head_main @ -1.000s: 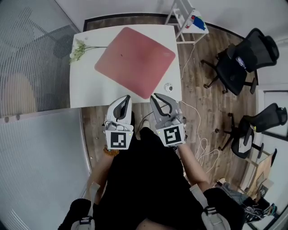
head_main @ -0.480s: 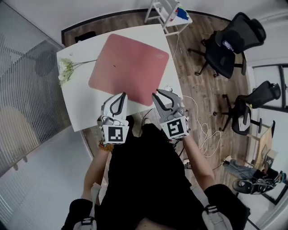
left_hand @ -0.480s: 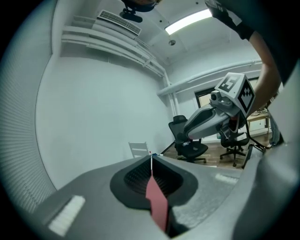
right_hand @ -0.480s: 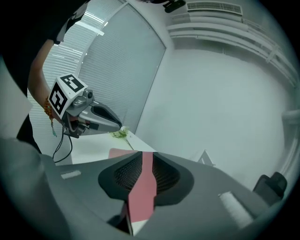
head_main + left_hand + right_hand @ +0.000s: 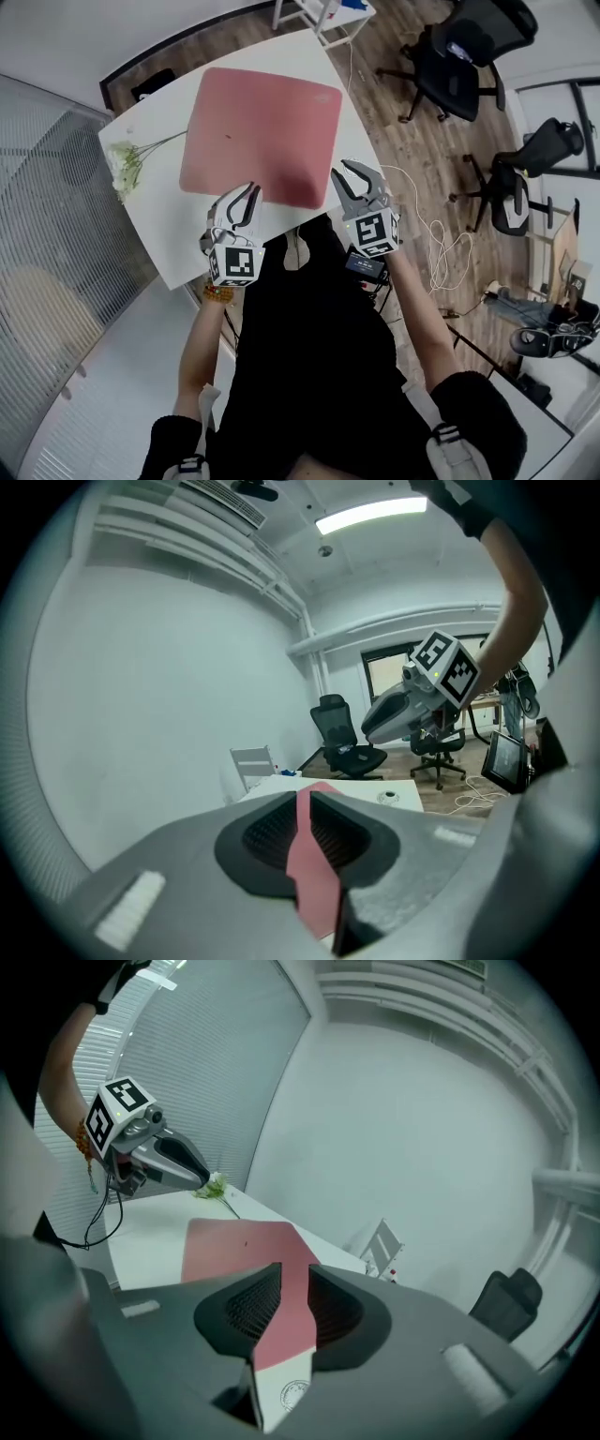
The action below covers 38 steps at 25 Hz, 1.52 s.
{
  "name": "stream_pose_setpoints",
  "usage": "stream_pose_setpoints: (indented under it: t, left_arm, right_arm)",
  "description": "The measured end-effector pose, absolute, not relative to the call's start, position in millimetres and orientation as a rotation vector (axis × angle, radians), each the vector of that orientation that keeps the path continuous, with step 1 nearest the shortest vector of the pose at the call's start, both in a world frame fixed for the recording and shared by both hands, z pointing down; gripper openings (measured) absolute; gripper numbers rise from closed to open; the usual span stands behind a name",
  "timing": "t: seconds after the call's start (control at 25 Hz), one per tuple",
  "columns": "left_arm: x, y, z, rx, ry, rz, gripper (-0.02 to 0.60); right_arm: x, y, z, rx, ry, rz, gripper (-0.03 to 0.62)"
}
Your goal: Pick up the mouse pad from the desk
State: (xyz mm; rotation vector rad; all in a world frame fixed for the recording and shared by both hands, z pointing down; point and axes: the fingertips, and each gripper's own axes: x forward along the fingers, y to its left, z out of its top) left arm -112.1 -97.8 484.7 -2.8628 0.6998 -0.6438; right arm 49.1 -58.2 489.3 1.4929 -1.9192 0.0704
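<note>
The pink mouse pad (image 5: 258, 131) lies flat on the white desk (image 5: 150, 141). In the head view my left gripper (image 5: 242, 195) hovers at the pad's near left corner, and my right gripper (image 5: 361, 178) hangs just off the desk's near right corner. Both point toward the pad. Each has its jaws a narrow gap apart with nothing between them. Through the left gripper (image 5: 305, 797) gap I see the pad (image 5: 314, 874). The right gripper (image 5: 295, 1274) view shows the pad (image 5: 234, 1246) ahead and below. Neither gripper touches the pad.
A flower sprig (image 5: 127, 164) lies on the desk's left side. A small round object (image 5: 386, 799) sits by the desk's near right corner. Office chairs (image 5: 459, 66) and cables (image 5: 441, 248) fill the wooden floor on the right. A glass partition runs along the left.
Both grippers have moved forward toward the desk's near edge and now reach the pad's near side. The pad has not moved.
</note>
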Motion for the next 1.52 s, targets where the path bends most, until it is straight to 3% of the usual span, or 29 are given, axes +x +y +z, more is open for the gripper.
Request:
stream_pose_setpoints:
  t: [0.36,1.0,1.52]
  left_arm:
    - [-97,-113,520,-2.909,0.625,-0.758,0.073]
    - [-27,-148,595,-3.085,0.701,-0.894,0.114]
    - [-20,-141,654,-3.097,0.611,-1.155,0.125]
  right_arm:
    - [80,-66,575,1.638,-1.891,0.421,0.196]
    - [116,-74,674,1.953,-1.742,0.905,0.22]
    - [127,-82,710,2.05,-1.642,1.126,0.225]
